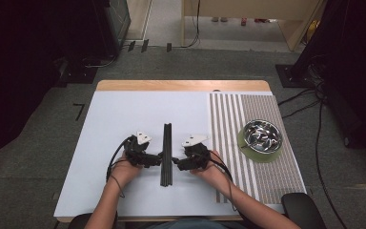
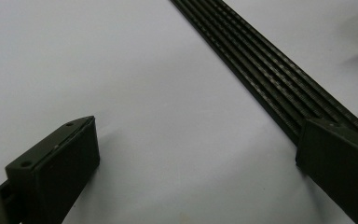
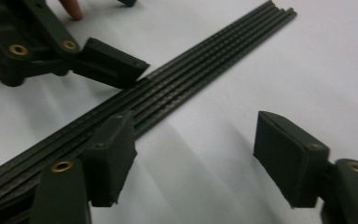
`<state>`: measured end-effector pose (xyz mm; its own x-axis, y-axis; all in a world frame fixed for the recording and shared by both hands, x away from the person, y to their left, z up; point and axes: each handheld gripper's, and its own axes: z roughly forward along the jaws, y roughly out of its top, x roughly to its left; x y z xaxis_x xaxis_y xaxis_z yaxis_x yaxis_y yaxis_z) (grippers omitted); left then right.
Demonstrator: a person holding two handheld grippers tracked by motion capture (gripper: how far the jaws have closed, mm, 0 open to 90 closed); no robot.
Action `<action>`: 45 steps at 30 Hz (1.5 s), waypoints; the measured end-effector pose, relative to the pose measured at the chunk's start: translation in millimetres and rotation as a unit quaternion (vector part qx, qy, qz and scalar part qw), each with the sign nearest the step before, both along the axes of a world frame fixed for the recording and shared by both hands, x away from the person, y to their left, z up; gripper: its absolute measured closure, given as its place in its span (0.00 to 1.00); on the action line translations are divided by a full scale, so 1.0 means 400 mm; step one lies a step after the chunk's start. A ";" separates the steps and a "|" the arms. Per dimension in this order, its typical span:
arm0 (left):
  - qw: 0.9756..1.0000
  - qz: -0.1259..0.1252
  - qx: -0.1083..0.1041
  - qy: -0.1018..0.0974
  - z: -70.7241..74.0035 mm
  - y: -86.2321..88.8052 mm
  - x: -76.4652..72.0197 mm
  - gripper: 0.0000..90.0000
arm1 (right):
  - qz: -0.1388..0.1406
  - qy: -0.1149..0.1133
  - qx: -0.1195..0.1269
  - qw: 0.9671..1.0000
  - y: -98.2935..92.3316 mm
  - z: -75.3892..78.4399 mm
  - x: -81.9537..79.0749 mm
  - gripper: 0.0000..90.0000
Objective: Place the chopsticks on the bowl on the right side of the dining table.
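Both hands flank the black ribbed strip (image 1: 166, 153) mid-table: left gripper (image 1: 158, 160) wide open, right gripper (image 1: 175, 163) open too, one jaw each nudging its edges, seemingly to square it.

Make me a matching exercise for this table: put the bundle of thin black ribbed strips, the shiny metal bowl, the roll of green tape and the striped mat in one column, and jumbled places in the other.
Things:
1. bundle of thin black ribbed strips
2. shiny metal bowl
3. roll of green tape
4. striped mat

Places:
A. flat on the striped mat, under the bowl
B. covering the table's right part
C. between the two grippers on the white sheet
D. sitting on the tape roll

Pairs: 1-C, 2-D, 3-A, 4-B
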<state>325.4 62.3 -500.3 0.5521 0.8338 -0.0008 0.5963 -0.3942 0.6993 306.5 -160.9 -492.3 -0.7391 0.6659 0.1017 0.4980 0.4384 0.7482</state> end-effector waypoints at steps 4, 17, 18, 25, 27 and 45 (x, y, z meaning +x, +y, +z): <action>1.000 0.000 0.000 0.000 0.000 0.000 0.000 0.00 | 0.001 0.000 -0.001 1.000 0.009 0.000 -0.006 0.36; 1.000 0.000 0.000 0.000 0.000 0.000 0.000 0.00 | 0.018 0.008 0.007 1.000 0.029 -0.002 -0.022 0.55; 1.000 0.000 0.000 0.000 0.000 0.000 0.000 0.00 | 0.020 0.010 0.006 1.000 0.030 -0.003 -0.024 0.56; 1.000 0.000 0.000 0.000 0.000 0.000 0.000 0.00 | 0.025 0.009 0.003 1.000 0.038 -0.005 -0.030 0.60; 1.000 0.000 0.000 0.000 0.000 0.000 0.000 0.00 | 0.026 0.009 0.004 1.000 0.039 -0.005 -0.031 0.61; 1.000 -0.001 0.000 0.001 0.000 0.000 0.000 0.00 | 0.023 0.026 -0.001 0.999 0.039 -0.002 -0.032 0.73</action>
<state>325.4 62.4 -500.3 0.5530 0.8332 -0.0010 0.5966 -0.3951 0.6985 293.6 -145.4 -493.2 -0.7621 0.6322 0.1396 0.5157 0.4624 0.7213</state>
